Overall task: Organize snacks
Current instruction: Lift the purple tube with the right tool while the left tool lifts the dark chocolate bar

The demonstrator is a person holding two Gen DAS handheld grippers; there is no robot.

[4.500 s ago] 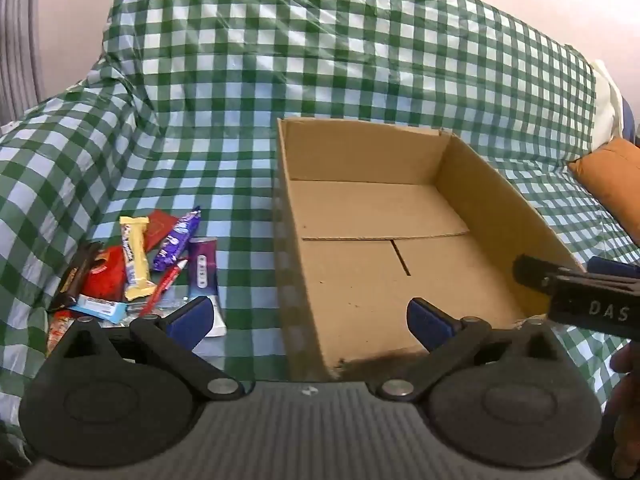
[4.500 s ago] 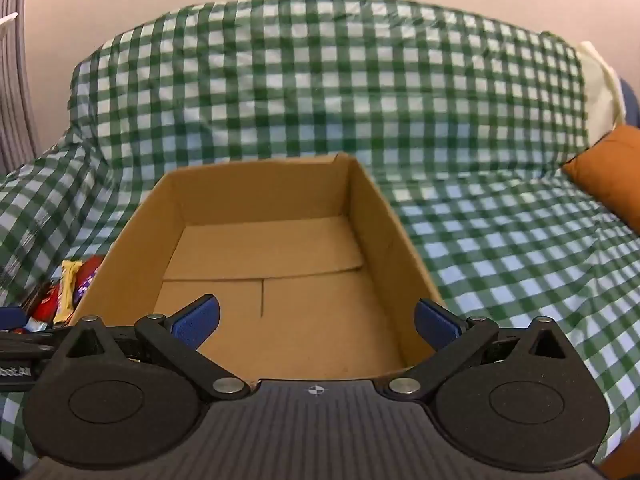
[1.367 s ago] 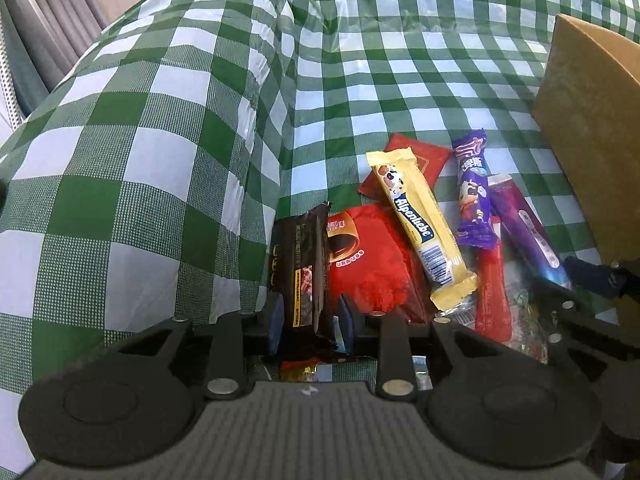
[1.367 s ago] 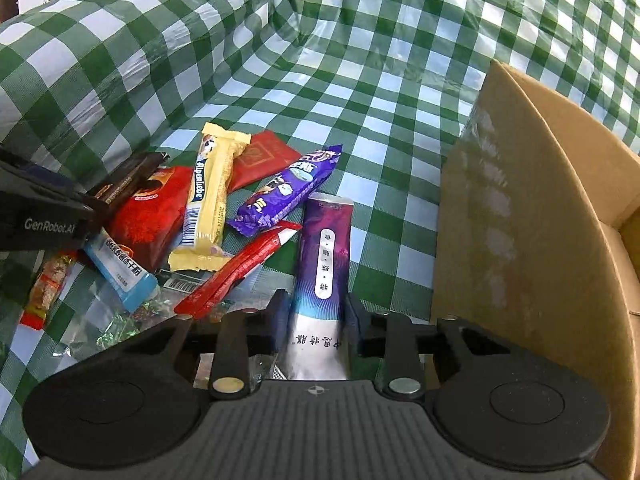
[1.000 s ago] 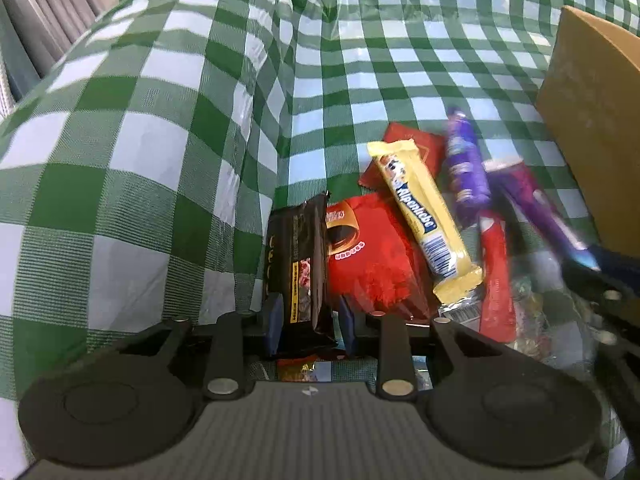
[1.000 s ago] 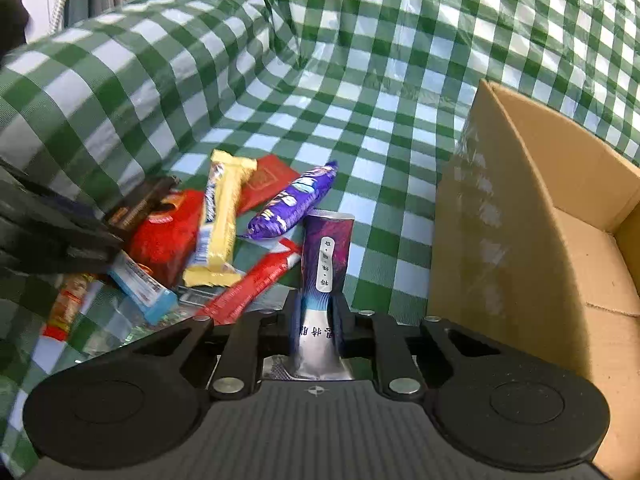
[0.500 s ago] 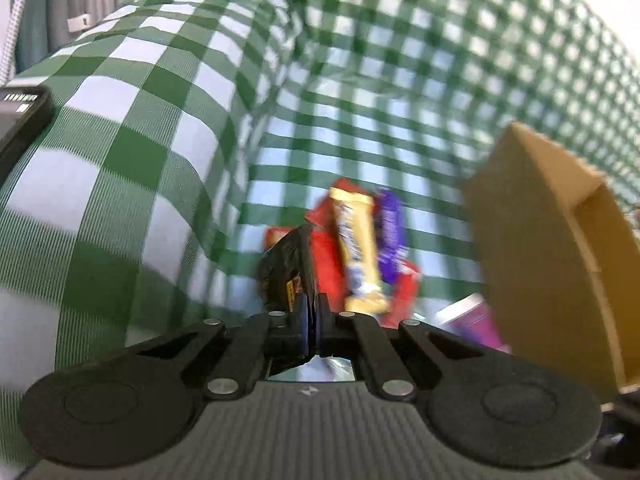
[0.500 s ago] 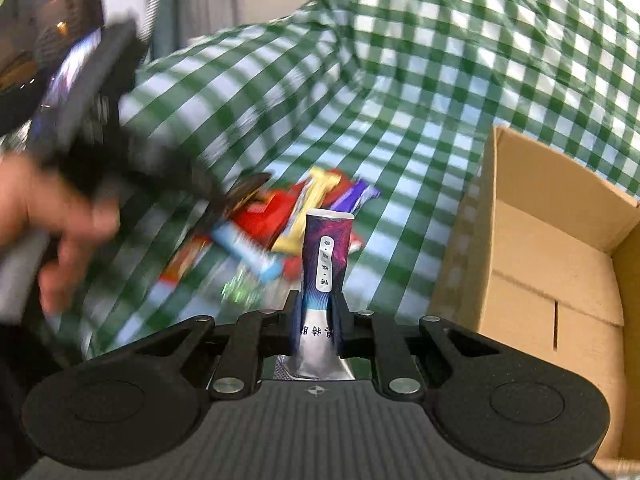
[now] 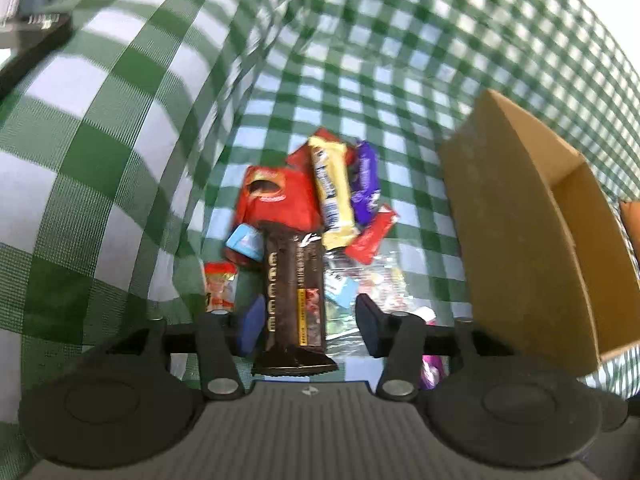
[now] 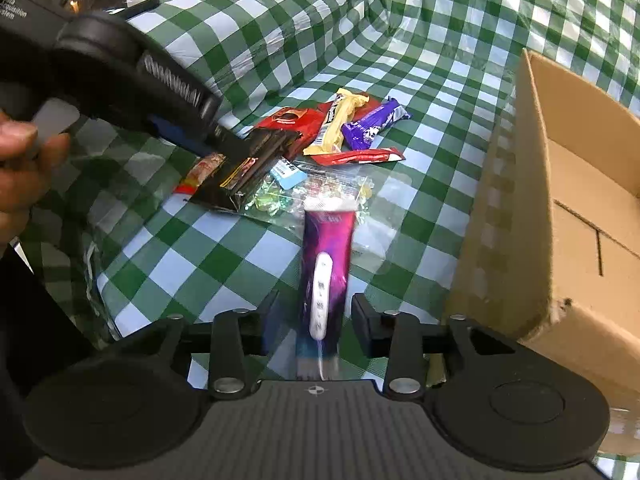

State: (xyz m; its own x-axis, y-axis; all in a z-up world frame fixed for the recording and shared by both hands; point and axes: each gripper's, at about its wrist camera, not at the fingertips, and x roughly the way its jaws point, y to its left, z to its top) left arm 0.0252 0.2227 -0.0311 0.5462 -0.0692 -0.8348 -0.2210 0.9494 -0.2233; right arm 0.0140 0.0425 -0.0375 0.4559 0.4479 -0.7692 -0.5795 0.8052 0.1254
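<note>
While both pairs of tongs have their jaws parted, neither is gripping its snack, and both have just been opening with a packet still between the pads. Seen from the left wrist, the left tongs [image 9: 308, 326] stand released around the dark brown bar [image 9: 294, 292]; the left blue pad sits just beside the wrapper's edge and the right pad is clear of it, so whether the bar rests on anything cannot be told. Beyond those tongs lies the rest of the pile on the green checked cloth [image 9: 100, 128]: a red packet [image 9: 276, 200], a yellow bar [image 9: 332, 196], a purple bar [image 9: 366, 184], a slim red stick [image 9: 372, 234] and a clear bag of sweets [image 9: 376, 276]. To the right of the tongs stands the cardboard box [image 9: 516, 216], whose visible floor is bare. From the right wrist, the right tongs [image 10: 316, 326] are likewise slack around the purple tube-shaped packet [image 10: 326, 264], which is blurred and touches neither pad; it sits short of the box [image 10: 560, 184], which stands to the right of these tongs. Judged from this, the sorting has barely begun: nothing shows in the box, and every snack remains outside it.
</note>
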